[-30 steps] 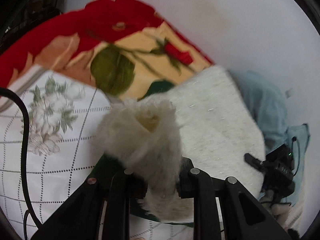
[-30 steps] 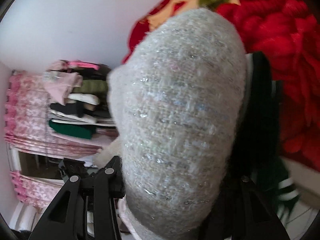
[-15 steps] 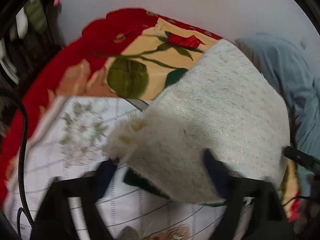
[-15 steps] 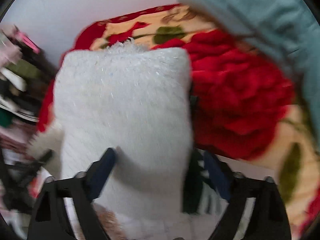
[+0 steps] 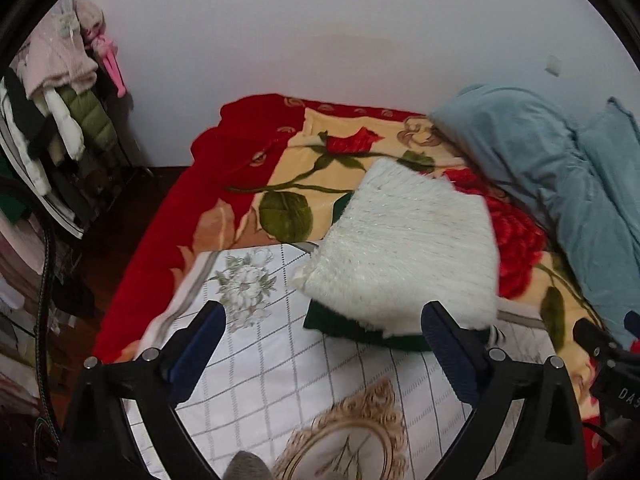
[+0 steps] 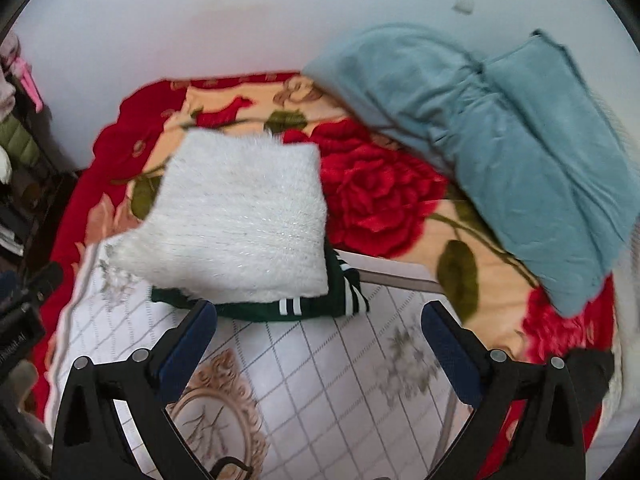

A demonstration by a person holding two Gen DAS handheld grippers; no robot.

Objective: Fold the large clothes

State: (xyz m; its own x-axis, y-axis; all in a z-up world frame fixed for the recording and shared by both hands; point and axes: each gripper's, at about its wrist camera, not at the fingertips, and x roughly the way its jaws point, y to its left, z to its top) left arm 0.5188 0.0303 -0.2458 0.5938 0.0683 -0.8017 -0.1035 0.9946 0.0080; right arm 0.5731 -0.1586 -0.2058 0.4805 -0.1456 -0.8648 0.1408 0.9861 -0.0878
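A folded fluffy white sweater (image 5: 404, 256) lies on top of a folded dark green garment with white stripes (image 5: 360, 330) on the bed; both also show in the right wrist view, the sweater (image 6: 240, 216) over the green garment (image 6: 308, 304). My left gripper (image 5: 324, 320) is open and empty, just in front of the stack. My right gripper (image 6: 318, 316) is open and empty, its fingers apart at the stack's near edge.
The stack sits where a white grid-patterned sheet (image 5: 280, 368) meets a red rose blanket (image 6: 380, 196). A crumpled light blue blanket (image 6: 520, 152) lies at the right by the wall. A rack of clothes (image 5: 60, 120) stands at the left beside the bed.
Both grippers were shut on the white sweater a second ago. They have opened, let it down onto the green garment, and pulled back from it.
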